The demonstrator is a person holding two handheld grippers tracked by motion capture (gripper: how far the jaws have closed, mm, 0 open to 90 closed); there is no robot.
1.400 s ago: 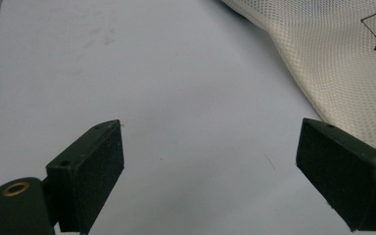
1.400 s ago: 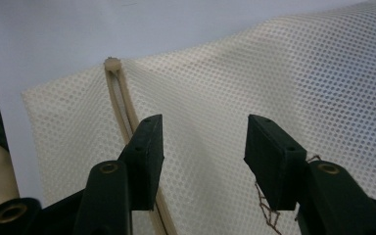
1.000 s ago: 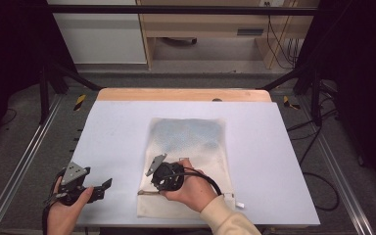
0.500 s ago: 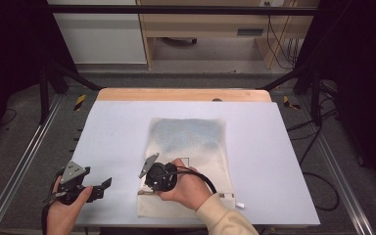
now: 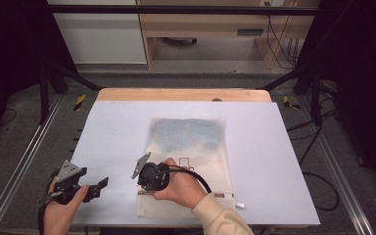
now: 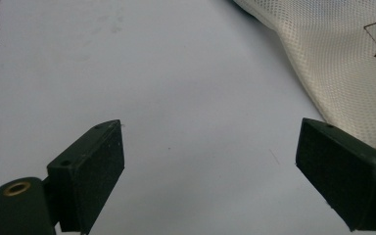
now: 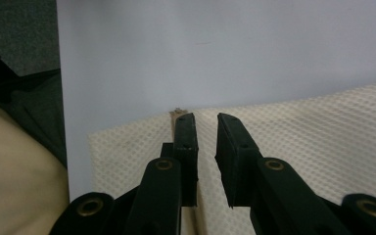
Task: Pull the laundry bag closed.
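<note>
Mesh bag [image 5: 191,152]: a flat, cream-coloured net pouch with a bluish-grey tint over its far half; a small dark outlined rectangle is printed near its middle, and a small tag sticks out at its near right corner.
Bag position: it lies flat on the tabletop [image 5: 274,147], a little right of centre, its long side running away from the person and its near end close to the front edge.
Right gripper [image 7: 206,128]: its fingers have just been closing and now stand nearly together, a thin slit between them, over the bag's edge near a corner where a brownish seam end shows; whether they pinch the mesh cannot be told.
Right hand [image 5: 178,183]: rests on the bag's near left part.
Left gripper [image 6: 210,166]: fingers wide apart over bare tabletop, the bag's edge just beside the right-hand finger in that view.
Left hand [image 5: 61,208]: at the near left corner of the tabletop, well apart from the bag.
Open room: broad bare surface lies left, right and beyond the bag.
Edges: a wooden strip [image 5: 183,94] borders the far side.
</note>
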